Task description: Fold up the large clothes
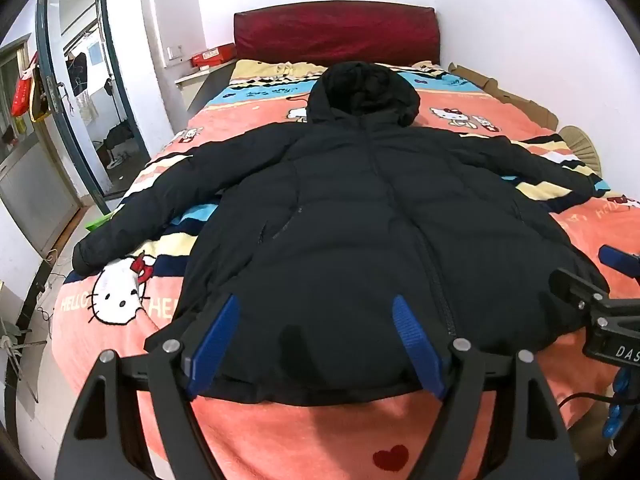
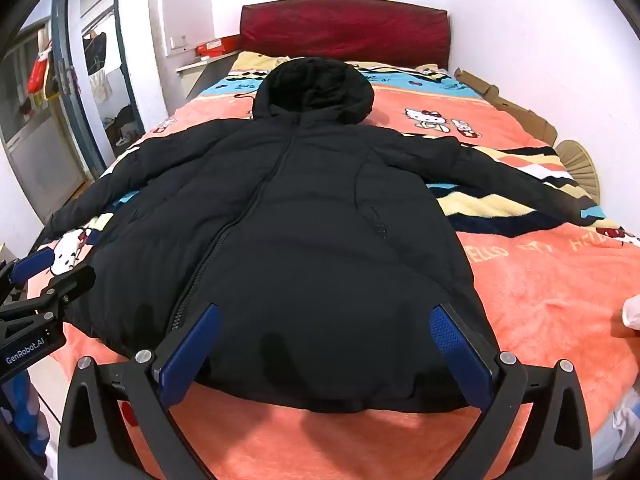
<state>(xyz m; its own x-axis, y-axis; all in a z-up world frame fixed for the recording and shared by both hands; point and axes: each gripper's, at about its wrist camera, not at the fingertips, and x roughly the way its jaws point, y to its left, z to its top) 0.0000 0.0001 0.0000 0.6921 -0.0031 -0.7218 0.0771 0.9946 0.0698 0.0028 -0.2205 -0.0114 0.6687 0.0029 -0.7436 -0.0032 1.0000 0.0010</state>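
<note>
On the bed [image 1: 280, 432], a black hooded jacket [image 1: 360, 208] is laid flat on the pink blanket [image 2: 540, 288], zipped, hood toward the red headboard [image 1: 336, 30] and both sleeves spread outward, seemingly so that folding can be begun from the hem. The left gripper [image 1: 316, 344] and right gripper [image 2: 324, 354] are held just over the near hem with jaws apart, nothing clamped. Bare blanket is left beside each sleeve, though cardboard [image 1: 516, 98] is crowded along the wall edge.
</note>
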